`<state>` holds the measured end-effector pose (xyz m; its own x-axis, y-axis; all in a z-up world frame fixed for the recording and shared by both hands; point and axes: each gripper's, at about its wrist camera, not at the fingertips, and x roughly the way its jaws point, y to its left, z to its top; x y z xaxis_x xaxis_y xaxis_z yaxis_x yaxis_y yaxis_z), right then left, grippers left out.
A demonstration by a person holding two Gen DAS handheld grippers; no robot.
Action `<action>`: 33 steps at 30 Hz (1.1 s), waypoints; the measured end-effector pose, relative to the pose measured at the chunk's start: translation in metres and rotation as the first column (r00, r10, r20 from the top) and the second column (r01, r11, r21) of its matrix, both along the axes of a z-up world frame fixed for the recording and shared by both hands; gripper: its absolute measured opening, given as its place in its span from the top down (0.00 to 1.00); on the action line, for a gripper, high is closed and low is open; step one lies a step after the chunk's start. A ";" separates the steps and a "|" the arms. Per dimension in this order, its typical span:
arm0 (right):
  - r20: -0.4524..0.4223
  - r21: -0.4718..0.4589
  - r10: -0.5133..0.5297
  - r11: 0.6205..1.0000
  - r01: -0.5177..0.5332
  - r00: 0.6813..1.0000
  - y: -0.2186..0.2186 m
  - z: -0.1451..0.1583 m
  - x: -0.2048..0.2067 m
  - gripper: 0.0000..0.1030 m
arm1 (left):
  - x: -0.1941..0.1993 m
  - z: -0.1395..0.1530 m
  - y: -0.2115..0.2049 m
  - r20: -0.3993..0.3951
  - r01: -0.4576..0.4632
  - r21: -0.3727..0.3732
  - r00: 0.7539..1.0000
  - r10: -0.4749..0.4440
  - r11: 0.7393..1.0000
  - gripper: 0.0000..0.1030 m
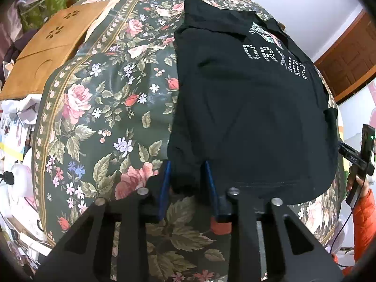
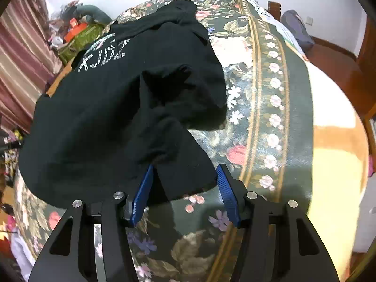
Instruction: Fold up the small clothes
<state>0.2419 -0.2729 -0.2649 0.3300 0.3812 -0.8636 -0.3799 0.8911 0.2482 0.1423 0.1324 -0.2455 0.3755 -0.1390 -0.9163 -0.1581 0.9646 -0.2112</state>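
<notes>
A black T-shirt point(image 1: 246, 98) with white studded letters lies on the floral bedspread point(image 1: 98, 108). My left gripper point(image 1: 188, 164) is at its near left hem corner; a fold of black cloth sits between the blue pads point(image 1: 165, 183), which stand a little apart. In the right wrist view the shirt point(image 2: 98, 117) lies ahead and to the left, with a bunched fold point(image 2: 178, 94) on its right side. My right gripper point(image 2: 184, 169) is open, its blue pads point(image 2: 143, 195) either side of the near right hem corner.
A brown wooden board point(image 1: 49, 47) lies at the bed's far left. Clutter and a green box point(image 1: 54, 2) stand beyond it. The person's hand in an orange sleeve point(image 1: 363, 202) holds the other gripper at the right. A wooden door point(image 1: 350, 61) stands behind.
</notes>
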 end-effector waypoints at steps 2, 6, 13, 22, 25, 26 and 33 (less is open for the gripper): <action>-0.006 0.019 0.011 1.000 -0.010 1.000 0.003 0.002 -0.001 0.90 | 0.000 0.003 -0.005 0.004 0.008 0.014 1.000 -0.008 1.000 0.89; 0.032 0.015 0.017 1.000 -0.018 0.999 0.004 0.013 -0.009 0.93 | -0.001 0.011 -0.012 0.015 0.017 0.049 1.000 -0.018 0.999 0.92; 0.135 0.068 0.024 0.997 -0.034 0.991 -0.007 0.068 -0.027 0.94 | -0.006 0.062 -0.015 0.140 0.006 0.088 0.990 -0.018 0.996 0.92; 0.348 0.119 -0.003 0.992 -0.041 0.937 -0.011 0.165 -0.028 0.94 | 0.002 0.170 -0.036 0.370 0.014 0.132 0.927 -0.062 0.991 0.93; 0.412 0.121 -0.023 0.992 -0.030 0.911 -0.007 0.193 -0.019 0.94 | 0.009 0.195 -0.039 0.417 0.001 0.148 0.907 -0.063 0.989 0.93; 0.425 0.123 -0.030 0.992 -0.025 0.904 -0.006 0.199 -0.016 0.94 | 0.012 0.202 -0.039 0.429 -0.007 0.158 0.901 -0.063 0.987 0.93; 0.492 0.116 -0.059 0.993 0.001 0.869 0.003 0.227 0.012 0.94 | 0.044 0.230 -0.024 0.481 -0.081 0.155 0.877 -0.003 0.985 0.93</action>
